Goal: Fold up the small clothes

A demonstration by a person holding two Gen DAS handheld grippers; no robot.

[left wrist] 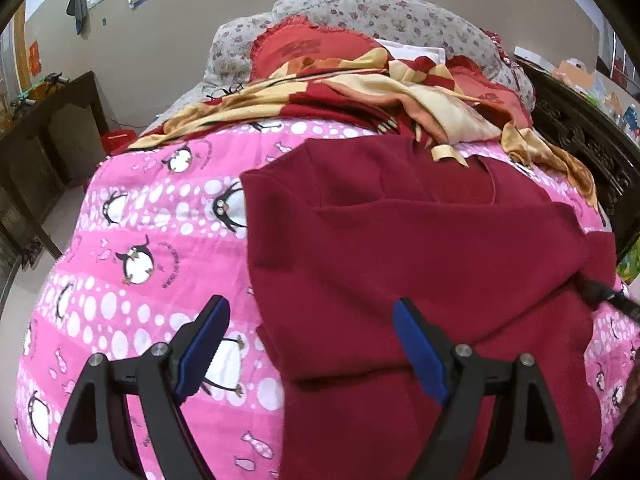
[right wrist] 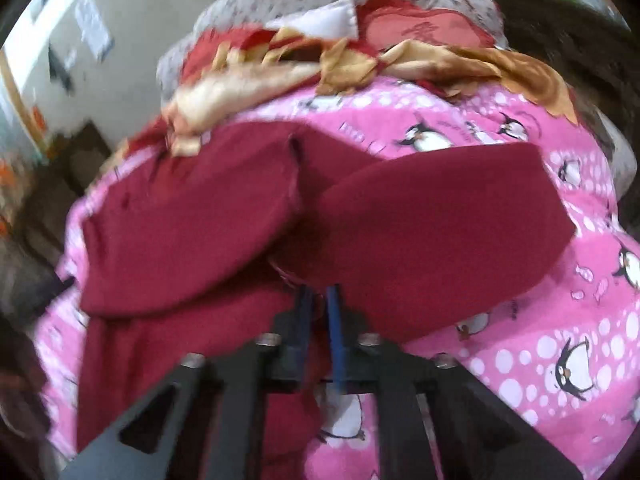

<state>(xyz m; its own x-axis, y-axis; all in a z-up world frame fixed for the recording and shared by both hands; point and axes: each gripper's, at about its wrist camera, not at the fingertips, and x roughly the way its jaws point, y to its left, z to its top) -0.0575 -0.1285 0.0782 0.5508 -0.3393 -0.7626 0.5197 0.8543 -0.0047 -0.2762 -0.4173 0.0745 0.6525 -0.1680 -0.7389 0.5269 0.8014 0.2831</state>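
Sweater (left wrist: pixel 420 248), maroon, spread on bed (left wrist: pixel 132 208). Right gripper (right wrist: pixel 319 300) jaws clamped on its edge at 6 o'clock; left gripper (left wrist: pixel 310 336) jaws apart, empty. Fold best drawn flat, edges aligned.

Pink penguin quilt (left wrist: pixel 132 208), checked blanket (left wrist: pixel 360 92), floral pillows (left wrist: pixel 384 12), dark desk (left wrist: pixel 52 120).

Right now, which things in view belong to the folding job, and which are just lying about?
Part of the job:
- dark red garment, partly folded
- right gripper, shut on its fabric
- left gripper, open above it

Lying about:
- pink penguin bedspread
- red and cream checked cloth
- red pillows
- floral bedding
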